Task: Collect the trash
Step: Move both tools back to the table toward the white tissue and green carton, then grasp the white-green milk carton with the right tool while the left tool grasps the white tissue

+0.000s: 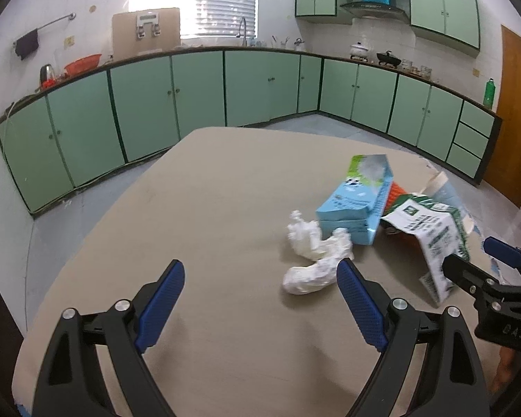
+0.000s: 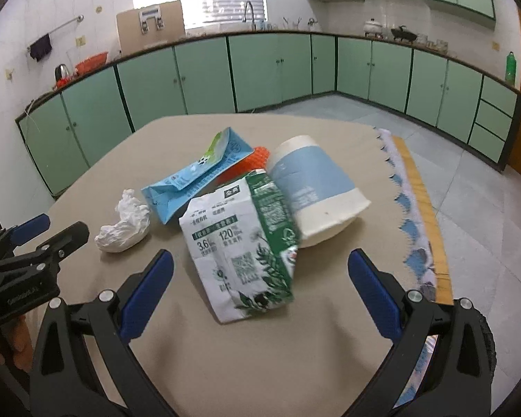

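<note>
On the beige table [image 1: 191,229] lies a small pile of trash. A crumpled white tissue [image 1: 314,257] [image 2: 123,226] sits nearest my left gripper [image 1: 260,271], which stands open just short of it, with the tissue's end beside the right fingertip. Behind the tissue lies a flattened blue carton [image 1: 357,198] [image 2: 198,177]. A crushed white-and-green milk carton [image 1: 430,232] [image 2: 243,243] lies between the open fingers of my right gripper [image 2: 260,260]. A white-and-blue paper cup [image 2: 316,191] lies on its side behind it, partly over something orange [image 2: 250,161].
The table's right edge [image 2: 423,208] has a patterned cloth fringe and a wooden strip. Green kitchen cabinets [image 1: 198,93] line the walls beyond a tiled floor. The right gripper [image 1: 496,271] shows at the left wrist view's right edge; the left gripper [image 2: 41,239] shows in the right wrist view.
</note>
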{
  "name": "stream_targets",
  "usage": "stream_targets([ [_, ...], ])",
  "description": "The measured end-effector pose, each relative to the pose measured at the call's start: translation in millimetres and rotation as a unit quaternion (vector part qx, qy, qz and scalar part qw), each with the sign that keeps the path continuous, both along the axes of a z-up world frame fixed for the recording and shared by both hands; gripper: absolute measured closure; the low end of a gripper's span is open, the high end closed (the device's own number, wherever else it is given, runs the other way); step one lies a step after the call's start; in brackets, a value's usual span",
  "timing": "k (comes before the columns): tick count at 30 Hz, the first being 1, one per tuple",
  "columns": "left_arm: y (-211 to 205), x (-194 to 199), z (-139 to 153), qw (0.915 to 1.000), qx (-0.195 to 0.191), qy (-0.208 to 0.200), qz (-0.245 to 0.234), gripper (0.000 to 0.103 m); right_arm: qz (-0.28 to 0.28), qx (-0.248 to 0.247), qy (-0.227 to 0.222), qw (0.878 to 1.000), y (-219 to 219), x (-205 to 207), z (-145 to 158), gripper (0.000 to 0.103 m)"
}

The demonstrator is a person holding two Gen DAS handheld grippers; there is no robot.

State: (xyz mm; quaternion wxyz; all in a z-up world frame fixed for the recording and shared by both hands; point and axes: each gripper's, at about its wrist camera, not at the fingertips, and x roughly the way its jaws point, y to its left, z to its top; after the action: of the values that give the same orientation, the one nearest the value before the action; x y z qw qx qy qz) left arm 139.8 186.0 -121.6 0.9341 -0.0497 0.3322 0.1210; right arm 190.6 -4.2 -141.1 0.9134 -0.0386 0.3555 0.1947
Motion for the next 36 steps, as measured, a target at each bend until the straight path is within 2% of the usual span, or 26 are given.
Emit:
stream_targets([
  [7, 9, 4, -8, 0.9999, -0.013, 0.007, 0.002, 0.015, 0.001, -0.031, 0.024, 0.999, 17, 8, -7, 0.005],
  [12, 9, 8, -11, 0.9998, -0.017, 0.012, -0.004, 0.015, 0.008, -0.032, 0.032, 0.999, 22, 11, -7, 0.007],
  [15, 8, 10, -11, 0.9997, -0.019, 0.012, -0.007, 0.015, 0.02, -0.032, 0.041, 0.998, 26, 13, -6, 0.032],
  [16, 8, 10, -11, 0.9997, -0.02, 0.013, -0.009, 0.015, 0.024, -0.03, 0.046, 0.998, 27, 14, -7, 0.037],
  [23, 1, 18, -12, 0.9992, -0.026, 0.017, -0.025, 0.015, 0.034, -0.01, 0.044, 0.998, 27, 9, -1, 0.04],
  [28, -11, 30, -13, 0.9987, -0.016, 0.028, -0.041, 0.016, 0.041, -0.002, 0.046, 0.998, 22, 3, 2, 0.041],
  [30, -14, 37, -16, 0.9978, -0.02, 0.041, -0.049, 0.022, 0.041, 0.0, 0.048, 0.998, 19, 3, 2, 0.041],
  [32, -16, 43, -20, 0.9966, -0.026, 0.055, -0.056, 0.044, 0.039, 0.003, 0.049, 0.998, 16, 3, 2, 0.041],
  [33, -16, 44, -21, 0.996, -0.031, 0.059, -0.06, 0.049, 0.039, 0.004, 0.049, 0.998, 15, 4, 3, 0.041],
  [34, -16, 44, -23, 0.9952, -0.04, 0.061, -0.065, 0.06, 0.039, 0.005, 0.049, 0.998, 14, 5, 4, 0.041],
  [36, -18, 43, -22, 0.9955, -0.036, 0.058, -0.065, 0.066, 0.039, 0.007, 0.048, 0.998, 12, 4, 2, 0.041],
])
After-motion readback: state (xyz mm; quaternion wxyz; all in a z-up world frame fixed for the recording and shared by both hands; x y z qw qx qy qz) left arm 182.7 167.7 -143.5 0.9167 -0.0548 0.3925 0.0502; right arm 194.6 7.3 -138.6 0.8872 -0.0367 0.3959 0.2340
